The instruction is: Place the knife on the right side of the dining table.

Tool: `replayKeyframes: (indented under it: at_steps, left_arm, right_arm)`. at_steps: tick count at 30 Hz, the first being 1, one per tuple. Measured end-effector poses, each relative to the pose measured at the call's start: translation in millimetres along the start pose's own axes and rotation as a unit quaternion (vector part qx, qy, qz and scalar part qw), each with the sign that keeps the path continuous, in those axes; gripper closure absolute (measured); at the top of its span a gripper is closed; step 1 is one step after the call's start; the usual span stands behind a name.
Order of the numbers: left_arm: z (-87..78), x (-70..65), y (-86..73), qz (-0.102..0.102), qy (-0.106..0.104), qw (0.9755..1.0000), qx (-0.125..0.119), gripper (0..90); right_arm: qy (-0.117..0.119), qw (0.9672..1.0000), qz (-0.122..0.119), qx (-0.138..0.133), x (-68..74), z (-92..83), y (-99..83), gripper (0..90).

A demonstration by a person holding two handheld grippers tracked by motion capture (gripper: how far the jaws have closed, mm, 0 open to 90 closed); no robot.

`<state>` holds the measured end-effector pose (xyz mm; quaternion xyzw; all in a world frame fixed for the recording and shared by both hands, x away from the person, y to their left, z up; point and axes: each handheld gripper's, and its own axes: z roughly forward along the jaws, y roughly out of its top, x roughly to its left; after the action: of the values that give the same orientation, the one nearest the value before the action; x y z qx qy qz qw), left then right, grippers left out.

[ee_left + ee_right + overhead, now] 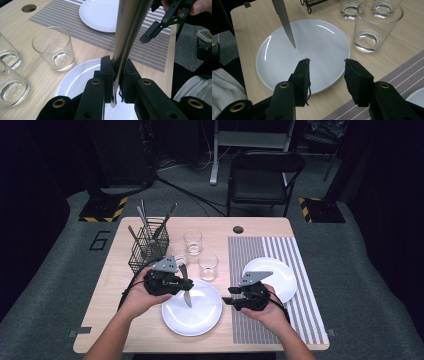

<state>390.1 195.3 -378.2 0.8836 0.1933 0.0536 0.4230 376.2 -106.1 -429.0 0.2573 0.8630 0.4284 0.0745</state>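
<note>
Left tongs point(181, 279) clamp a table knife point(185, 287), blade down over the near white plate point(202, 317), while the right tongs point(231, 296), half open and empty, wait nearby, seemingly for a handover needing a careful grip.

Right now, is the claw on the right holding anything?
No. In the right gripper view the right claw stands open with nothing between its pads, above the white plate.

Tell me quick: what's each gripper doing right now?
Left gripper: closed on the silver metal table knife.
Right gripper: open, nothing between its jaws.
</note>
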Motion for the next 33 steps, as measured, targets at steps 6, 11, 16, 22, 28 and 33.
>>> replayKeyframes:
  at_steps: [6, 11, 16, 22, 28, 33]
  left_arm:
    - [2.6, -1.3, 0.3, 0.002, -0.001, 1.0, -0.002, 82.2]
    - [4.5, -2.8, 1.6, 0.007, -0.003, 1.0, 0.0, 82.1]
    - [4.6, -3.4, 2.3, 0.007, -0.006, 1.0, 0.0, 82.1]
    - [4.8, -3.6, 2.5, 0.011, -0.009, 0.9999, 0.004, 82.2]
    - [6.7, -5.1, 2.7, 0.014, -0.01, 0.9998, 0.006, 82.2]
    - [6.8, -5.4, 3.1, 0.016, -0.013, 0.9997, 0.01, 82.1]
  right_arm:
    - [0.01, 0.9999, -0.01, -0.002, 2.0, -0.6, 8.0, 56.8]
    - [0.018, 0.9996, -0.02, 0.001, 3.4, -2.2, 17.4, 57.8]
    - [0.029, 0.9988, -0.038, 0.007, 4.8, -4.3, 28.7, 59.1]
    - [0.038, 0.9977, -0.053, 0.016, 6.5, -6.7, 40.5, 60.5]
    - [0.048, 0.9971, -0.057, 0.014, 8.5, -10.8, 51.6, 62.1]
    - [0.055, 0.9965, -0.06, 0.013, 9.2, -12.5, 58.4, 62.3]
